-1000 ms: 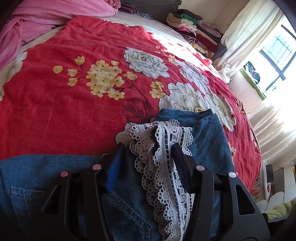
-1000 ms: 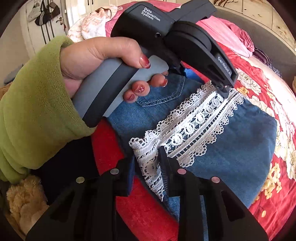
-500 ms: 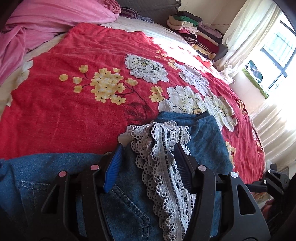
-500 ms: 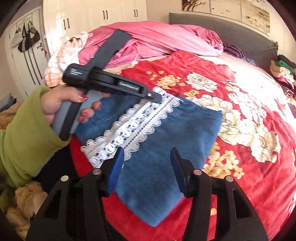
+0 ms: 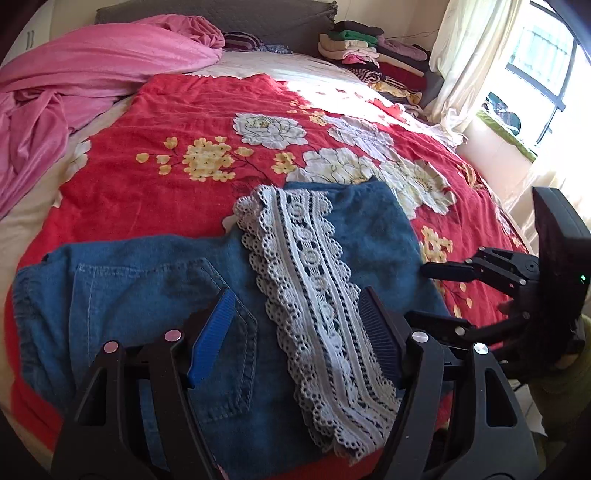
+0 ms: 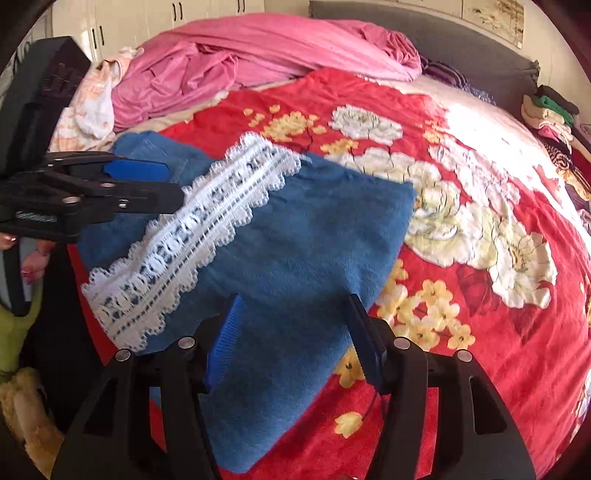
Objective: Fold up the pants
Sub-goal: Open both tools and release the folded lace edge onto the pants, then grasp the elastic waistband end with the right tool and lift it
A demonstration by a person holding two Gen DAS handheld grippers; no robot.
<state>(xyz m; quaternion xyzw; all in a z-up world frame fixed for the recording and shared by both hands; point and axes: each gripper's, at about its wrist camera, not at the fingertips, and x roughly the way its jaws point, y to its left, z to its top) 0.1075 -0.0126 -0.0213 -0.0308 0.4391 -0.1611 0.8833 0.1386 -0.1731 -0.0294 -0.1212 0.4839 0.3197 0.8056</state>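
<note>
Blue denim pants [image 5: 147, 288] lie folded on the red floral blanket [image 5: 166, 122], with their white lace hem [image 5: 303, 258] draped across the top layer. My left gripper [image 5: 295, 299] hovers above the lace and the back pocket; its jaws are opening and the pads touch nothing. In the right wrist view the pants [image 6: 314, 240] and lace [image 6: 192, 229] lie flat. My right gripper [image 6: 295, 299] is above the plain denim near the fold's right edge, its jaws opening with nothing gripped. The left gripper [image 6: 173, 184] shows at the left, and the right gripper [image 5: 417, 293] at the right of the left wrist view.
A crumpled pink blanket [image 5: 92, 66] fills the bed's far left. Stacked folded clothes [image 5: 369, 48] sit by the headboard near the curtain [image 5: 469, 55] and window. White wardrobe doors [image 6: 147, 11] stand behind. A hand [image 6: 33, 258] with a green sleeve holds the left gripper.
Both grippers let go of the lace hem, widened and drew back. The right one shifted right, off the lace and over plain denim. The pants now lie flat and folded.
</note>
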